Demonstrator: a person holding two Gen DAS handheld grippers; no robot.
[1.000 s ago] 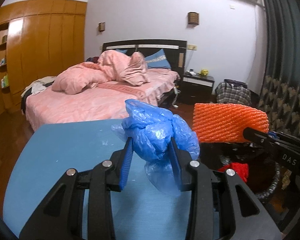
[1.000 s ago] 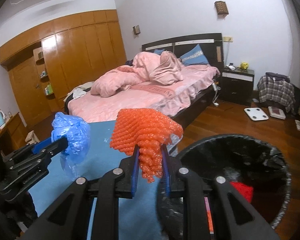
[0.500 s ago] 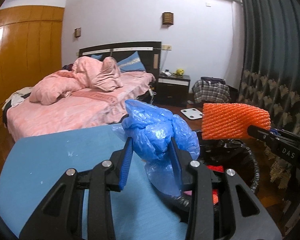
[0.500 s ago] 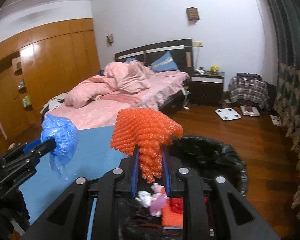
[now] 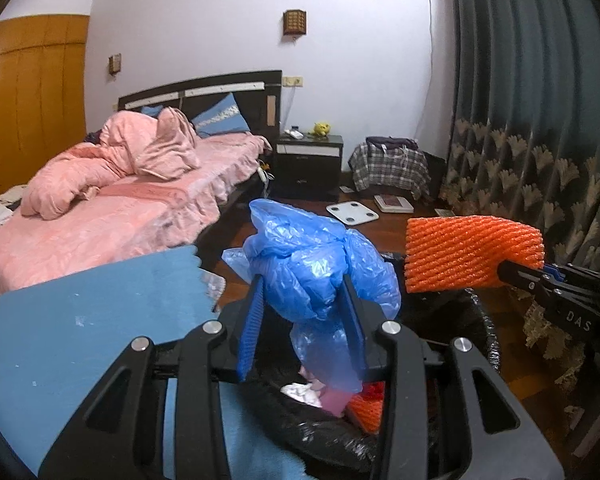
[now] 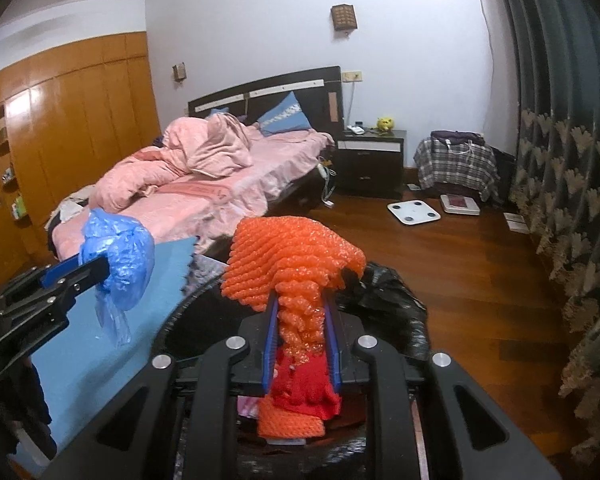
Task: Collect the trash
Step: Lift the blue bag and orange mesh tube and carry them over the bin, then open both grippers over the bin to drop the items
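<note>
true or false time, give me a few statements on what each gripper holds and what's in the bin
1. The left gripper holds a blue plastic bag. True.
2. The right gripper holds a white tissue. False: it is shut on orange foam netting.
3. The black-lined bin is empty. False: red, orange and white trash lies inside.
4. A white scale lies on the wooden floor. True.
5. The bedding is green. False: it is pink.

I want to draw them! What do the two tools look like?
Both are black plastic. The left tool has two long fingers with ridged blue pads and round silver screws. The right tool matches, and white letters on its side read DAS.
</note>
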